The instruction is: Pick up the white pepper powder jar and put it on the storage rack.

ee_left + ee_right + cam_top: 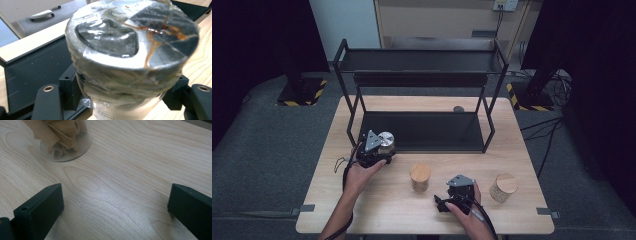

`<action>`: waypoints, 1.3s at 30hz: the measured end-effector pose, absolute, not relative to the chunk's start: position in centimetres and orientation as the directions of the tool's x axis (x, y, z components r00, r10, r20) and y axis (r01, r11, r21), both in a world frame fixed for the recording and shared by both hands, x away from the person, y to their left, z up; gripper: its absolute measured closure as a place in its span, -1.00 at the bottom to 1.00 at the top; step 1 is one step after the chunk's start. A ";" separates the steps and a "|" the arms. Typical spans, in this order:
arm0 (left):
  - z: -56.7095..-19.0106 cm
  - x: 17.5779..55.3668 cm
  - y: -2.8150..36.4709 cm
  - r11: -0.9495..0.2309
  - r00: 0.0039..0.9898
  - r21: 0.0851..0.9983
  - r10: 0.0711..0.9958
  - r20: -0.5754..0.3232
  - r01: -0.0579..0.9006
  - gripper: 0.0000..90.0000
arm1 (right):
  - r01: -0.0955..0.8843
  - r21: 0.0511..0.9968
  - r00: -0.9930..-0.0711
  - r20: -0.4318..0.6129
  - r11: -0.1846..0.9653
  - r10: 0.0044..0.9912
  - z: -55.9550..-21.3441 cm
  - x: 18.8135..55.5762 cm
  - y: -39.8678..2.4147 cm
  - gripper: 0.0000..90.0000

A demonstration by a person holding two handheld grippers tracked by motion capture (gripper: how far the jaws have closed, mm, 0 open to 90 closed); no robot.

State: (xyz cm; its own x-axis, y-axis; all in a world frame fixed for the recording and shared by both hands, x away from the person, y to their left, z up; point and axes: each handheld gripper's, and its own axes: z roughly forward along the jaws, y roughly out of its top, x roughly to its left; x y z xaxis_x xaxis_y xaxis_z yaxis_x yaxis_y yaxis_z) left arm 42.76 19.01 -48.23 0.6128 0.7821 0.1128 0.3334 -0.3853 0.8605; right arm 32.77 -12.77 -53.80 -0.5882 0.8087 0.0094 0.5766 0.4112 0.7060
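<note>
My left gripper [383, 150] is shut on a silver-lidded jar [386, 140] wrapped in clear film, at the front left corner of the black rack's lower shelf [422, 131]. In the left gripper view the jar [130, 50] stands close up between the jaws of the left gripper [125, 100], its lid streaked with brown. My right gripper [452, 194] rests low over the table near the front edge, open, with nothing between its jaws. In the right gripper view, bare wood lies between the jaws of the right gripper [115, 205].
A glass jar with a wooden lid [420, 176] stands mid-table; its base, holding brown rolled pieces [65, 140], is ahead of the right gripper. A second wooden-lidded jar [503, 187] stands at the right. A small dark round object [458, 108] lies behind the two-tier rack.
</note>
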 end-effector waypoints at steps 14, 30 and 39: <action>-48.1 43.8 17.4 -0.406 0.623 0.853 0.772 0.128 0.328 -0.34 | 0.575 0.706 -0.592 0.009 0.414 0.806 -53.8 32.8 -12.8 -0.99; -48.1 46.0 16.9 -0.398 0.611 0.852 0.782 0.123 0.338 -0.34 | 0.575 0.706 -0.592 0.010 0.414 0.806 -53.8 32.8 -12.8 -0.99; -48.2 47.0 16.5 -0.384 0.612 0.856 0.784 0.104 0.347 -0.34 | 0.575 0.706 -0.592 0.010 0.413 0.806 -53.8 32.8 -12.8 -0.99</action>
